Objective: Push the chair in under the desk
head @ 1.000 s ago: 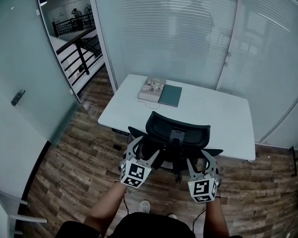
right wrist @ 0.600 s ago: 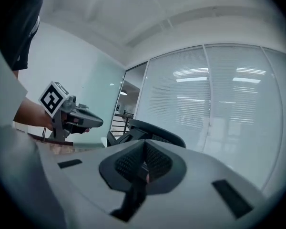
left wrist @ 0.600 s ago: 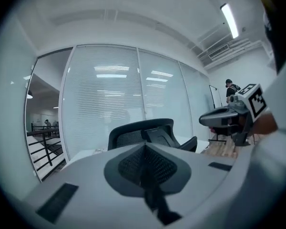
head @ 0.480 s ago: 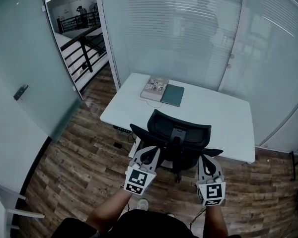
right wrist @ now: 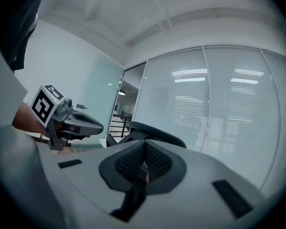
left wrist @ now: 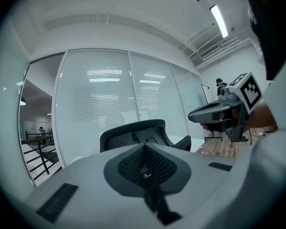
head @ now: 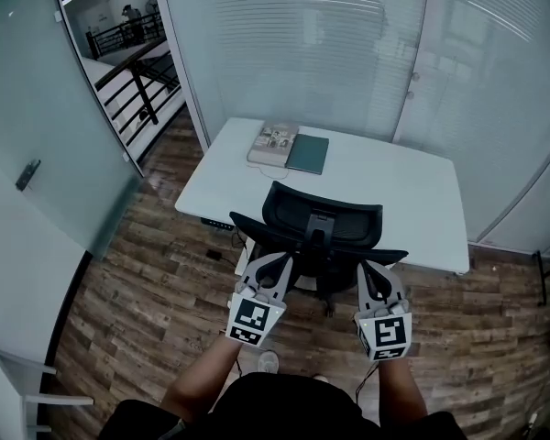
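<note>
You hold both forearms out, your left claw (head: 277,262) and right claw (head: 369,270) level and side by side, each closed on nothing, just behind the black office chair (head: 323,218), which stands at the near edge of the white desk (head: 412,191).

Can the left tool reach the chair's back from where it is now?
Probably yes: the left tool, shut and empty, is close behind the chair, and nothing stands between them.
</note>
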Motion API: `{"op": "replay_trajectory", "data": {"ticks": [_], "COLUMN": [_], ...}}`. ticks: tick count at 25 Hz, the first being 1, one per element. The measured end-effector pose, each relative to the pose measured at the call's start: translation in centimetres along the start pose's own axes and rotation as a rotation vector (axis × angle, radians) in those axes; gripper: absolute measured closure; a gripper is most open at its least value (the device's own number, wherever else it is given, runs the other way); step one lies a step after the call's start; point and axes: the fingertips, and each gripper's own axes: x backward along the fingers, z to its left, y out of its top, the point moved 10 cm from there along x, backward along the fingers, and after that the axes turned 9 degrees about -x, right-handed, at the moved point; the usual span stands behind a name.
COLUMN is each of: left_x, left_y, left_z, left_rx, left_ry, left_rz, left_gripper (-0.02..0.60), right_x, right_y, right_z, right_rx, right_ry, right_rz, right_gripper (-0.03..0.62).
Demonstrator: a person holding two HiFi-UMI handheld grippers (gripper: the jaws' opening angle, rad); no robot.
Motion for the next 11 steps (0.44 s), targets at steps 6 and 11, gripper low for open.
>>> {"op": "replay_trajectory", "data": {"ticks": [6,11], "left_x": [0.8,-0.2], "left_y": [0.1,-0.3], "left_z": [0.0,0.0], "left_rx": [0.043,0.056], "left_ry": [0.018,0.043], "left_rz": [-0.014,-0.021], "left_gripper": [0.566,0.566], "right_x": [0.7,0.2], "right_y": [0.9,1.2], "right_z": [1.0,0.5], "right_rx": [0.052,0.061], "right_ry": [-0.039,-0.022], "right_rz": [-0.017,-0.065], "right_gripper": [0.592,0.592]}}
